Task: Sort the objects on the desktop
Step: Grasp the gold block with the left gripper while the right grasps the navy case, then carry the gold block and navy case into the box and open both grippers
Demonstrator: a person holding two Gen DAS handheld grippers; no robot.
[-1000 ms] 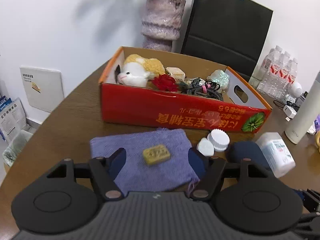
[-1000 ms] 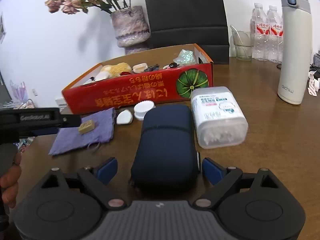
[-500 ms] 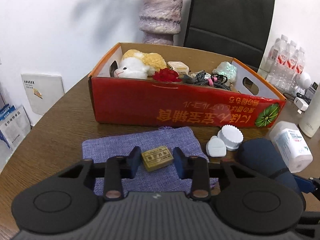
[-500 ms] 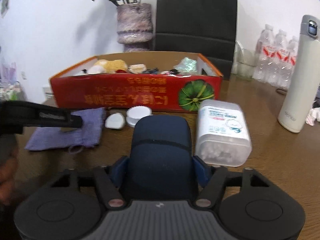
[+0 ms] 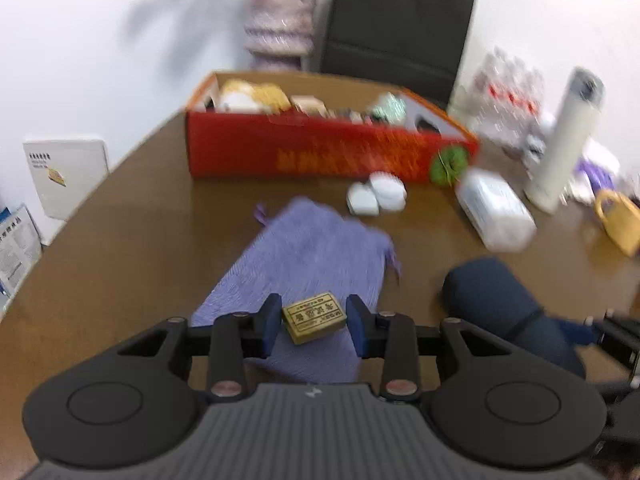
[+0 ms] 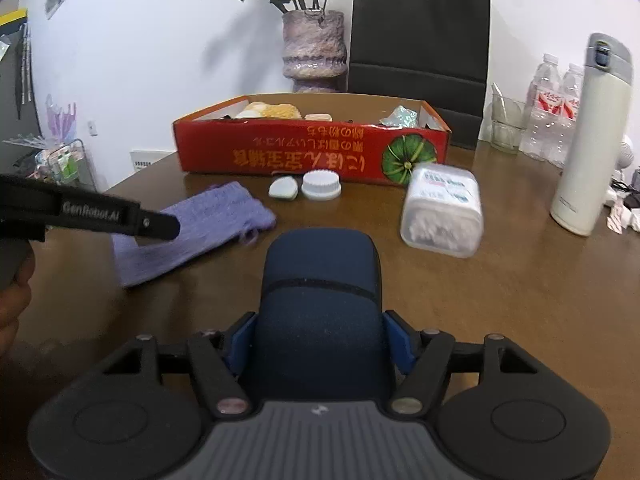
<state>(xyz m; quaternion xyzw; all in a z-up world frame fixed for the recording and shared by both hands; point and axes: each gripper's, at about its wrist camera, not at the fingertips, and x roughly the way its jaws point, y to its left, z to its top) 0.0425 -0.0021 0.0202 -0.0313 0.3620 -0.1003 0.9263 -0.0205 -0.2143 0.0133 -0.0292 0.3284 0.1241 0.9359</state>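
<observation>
My left gripper [image 5: 314,320] is shut on a small gold block [image 5: 314,317] and holds it above the purple knitted pouch [image 5: 308,264]. My right gripper [image 6: 320,338] is shut on a dark blue case [image 6: 320,288] that rests on the brown table [image 6: 520,300]. The red cardboard box [image 6: 312,156] stands beyond, holding a plush toy [image 6: 272,111] and other small items. The left gripper's side [image 6: 92,212] shows in the right wrist view over the pouch [image 6: 192,232]. The blue case also shows in the left wrist view [image 5: 504,300].
Two white lids [image 6: 306,189] and a clear cotton-swab tub [image 6: 442,210] lie in front of the box. A white thermos [image 6: 590,140], water bottles [image 6: 554,108] and a glass stand right. A vase [image 6: 314,50] and black paper bag [image 6: 418,32] stand behind.
My left gripper closed on the gold block and lifted it back off the pouch. My right gripper closed on the blue case. The left view has swung and is blurred.
</observation>
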